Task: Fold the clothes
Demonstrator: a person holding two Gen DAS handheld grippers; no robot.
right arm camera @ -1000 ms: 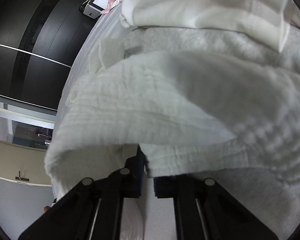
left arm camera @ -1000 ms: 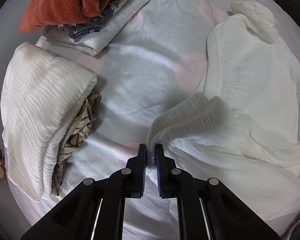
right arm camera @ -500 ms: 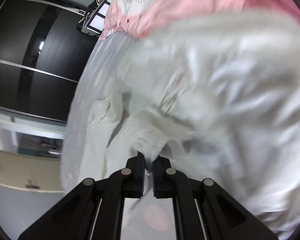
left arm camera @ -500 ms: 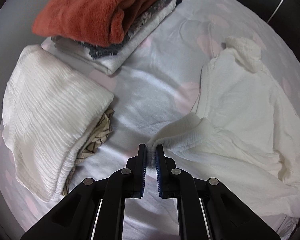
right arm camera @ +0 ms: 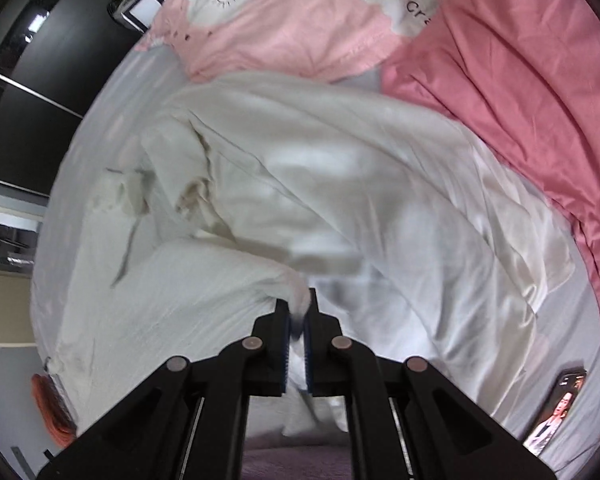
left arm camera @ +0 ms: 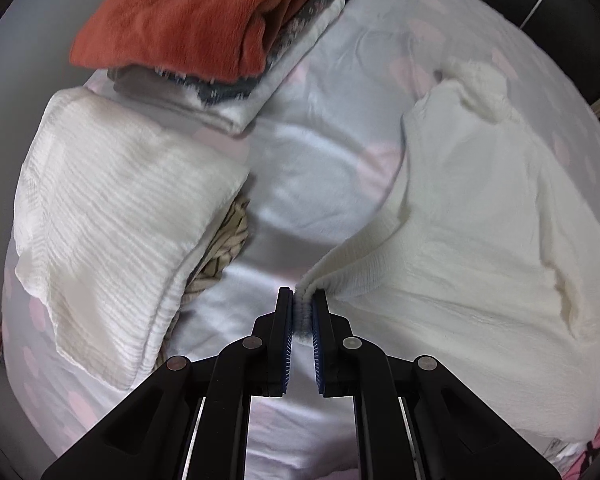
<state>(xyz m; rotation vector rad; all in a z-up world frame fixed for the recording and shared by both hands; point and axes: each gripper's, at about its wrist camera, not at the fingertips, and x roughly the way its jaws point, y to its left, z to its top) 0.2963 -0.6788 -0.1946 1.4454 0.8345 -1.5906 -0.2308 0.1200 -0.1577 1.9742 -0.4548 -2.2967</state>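
Left gripper (left arm camera: pixel 302 308) pinches the crinkled white garment's (left arm camera: pixel 480 240) ribbed cuff; right gripper (right arm camera: pixel 296 316) clamps its hem.

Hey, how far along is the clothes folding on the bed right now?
Done: a rust fleece tops one folded stack, and a folded white crinkle garment lies over a patterned piece beside it. In hand: the white sweater, with the left gripper shut on its ribbed cuff and the right gripper shut on another part of the white fabric. Left: the sweater is spread out, not yet folded or stacked.
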